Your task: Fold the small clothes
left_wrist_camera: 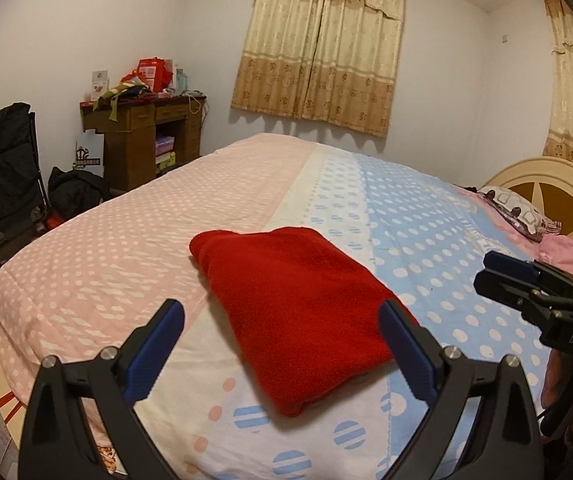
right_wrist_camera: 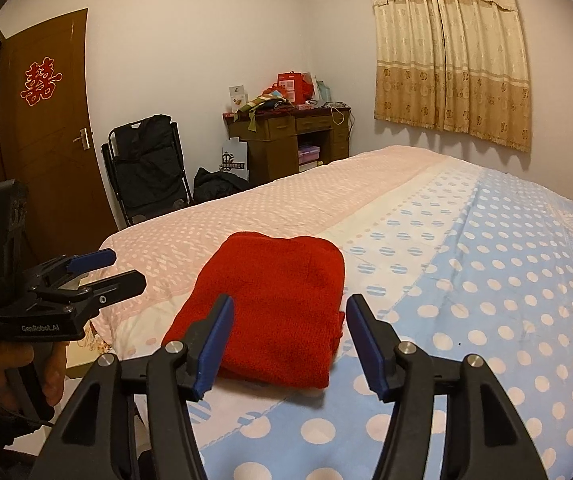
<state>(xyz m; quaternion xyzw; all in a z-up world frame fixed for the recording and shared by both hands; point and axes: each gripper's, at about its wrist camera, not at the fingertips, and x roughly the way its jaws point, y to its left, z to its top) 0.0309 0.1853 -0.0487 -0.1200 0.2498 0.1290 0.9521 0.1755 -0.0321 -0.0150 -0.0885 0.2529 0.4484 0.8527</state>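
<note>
A red knitted garment (left_wrist_camera: 294, 312) lies folded into a thick rectangle on the dotted bedspread (left_wrist_camera: 126, 240), near the bed's front edge. It also shows in the right wrist view (right_wrist_camera: 282, 316). My left gripper (left_wrist_camera: 282, 320) is open and empty, held above the garment's near end. My right gripper (right_wrist_camera: 290, 316) is open and empty, also held just in front of the garment. Each gripper shows in the other's view: the right one (left_wrist_camera: 498, 272) at the right, the left one (right_wrist_camera: 122, 268) at the left, both off the cloth.
The bed has a pink half and a blue dotted half (right_wrist_camera: 486, 280). A pillow (left_wrist_camera: 518, 208) and headboard (left_wrist_camera: 542, 176) lie at the right. A cluttered wooden desk (left_wrist_camera: 142, 136), a black folding chair (left_wrist_camera: 2, 176), a door (right_wrist_camera: 46, 120) and curtains (left_wrist_camera: 318, 48) line the walls.
</note>
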